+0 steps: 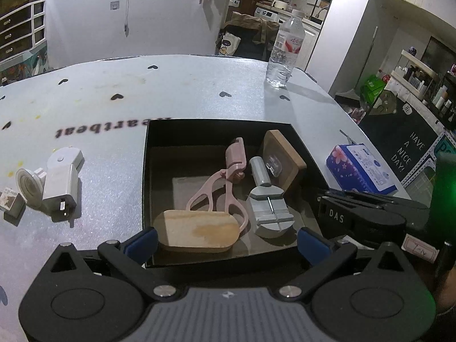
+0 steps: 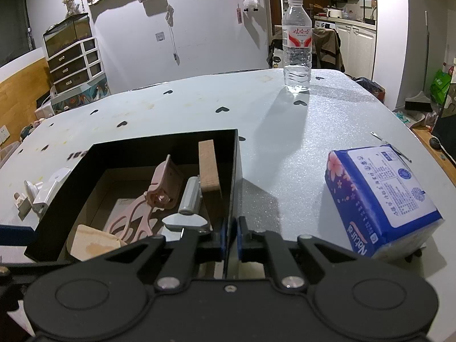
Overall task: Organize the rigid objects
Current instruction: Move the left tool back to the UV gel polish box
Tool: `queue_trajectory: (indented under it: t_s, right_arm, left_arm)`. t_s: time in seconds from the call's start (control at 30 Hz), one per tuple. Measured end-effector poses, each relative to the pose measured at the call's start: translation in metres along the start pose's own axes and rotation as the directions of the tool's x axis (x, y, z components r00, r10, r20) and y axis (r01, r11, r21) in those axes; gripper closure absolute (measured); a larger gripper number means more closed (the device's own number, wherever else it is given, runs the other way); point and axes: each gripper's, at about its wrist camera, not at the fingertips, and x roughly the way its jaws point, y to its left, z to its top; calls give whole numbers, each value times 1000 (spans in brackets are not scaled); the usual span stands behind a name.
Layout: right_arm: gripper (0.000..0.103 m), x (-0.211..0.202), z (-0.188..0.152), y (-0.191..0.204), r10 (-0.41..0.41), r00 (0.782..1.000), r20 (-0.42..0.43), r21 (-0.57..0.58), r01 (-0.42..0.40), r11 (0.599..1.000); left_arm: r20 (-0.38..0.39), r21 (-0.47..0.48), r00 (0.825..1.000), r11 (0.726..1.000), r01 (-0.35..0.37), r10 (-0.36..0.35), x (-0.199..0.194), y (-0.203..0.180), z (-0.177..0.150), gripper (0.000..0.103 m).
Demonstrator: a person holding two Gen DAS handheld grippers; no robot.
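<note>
The word "heartbeat" is printed upside down on the bench (image 1: pixel 199 85) cover. "HAVE A NICE DAY!" is written in white on a dark sign (image 1: pixel 404 151) beside the bench. "DAS" is marked on the right gripper (image 1: pixel 336 216). "Natural" can be read on the tissue pack (image 2: pixel 382 199) (its smaller print is illegible). Red characters stand on the bottle (image 2: pixel 297 42) label, too small to read.

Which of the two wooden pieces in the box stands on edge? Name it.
The square wooden block at the far right of the black box, leaning against its wall. The rounded wooden piece lies flat near the front.
</note>
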Motion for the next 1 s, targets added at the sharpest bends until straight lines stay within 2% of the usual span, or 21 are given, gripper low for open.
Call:
queue_trajectory:
  t_s: [0.27, 0.47, 0.7, 1.0]
  right_arm:
    - [95, 0, 0, 0, -1, 1000, 0, -1, 1, 1000]
    - [95, 1, -1, -1, -3, 1000, 3, -4, 3, 1000]
    - [95, 0, -3, -1, 0, 1000, 10, -2, 0, 1000]
    - [95, -2, -2, -1, 5, 1000, 11, 4, -5, 1000]
  left_arm:
    - [-7, 11, 1000, 1000, 17, -17, -7, 0, -7, 0]
    - [24, 61, 999, 997, 40, -41, -24, -5, -18, 0]
    - [90, 73, 994, 996, 50, -57, -50, 2, -39, 0]
    - [192, 37, 981, 998, -40, 33, -71, 48, -65, 0]
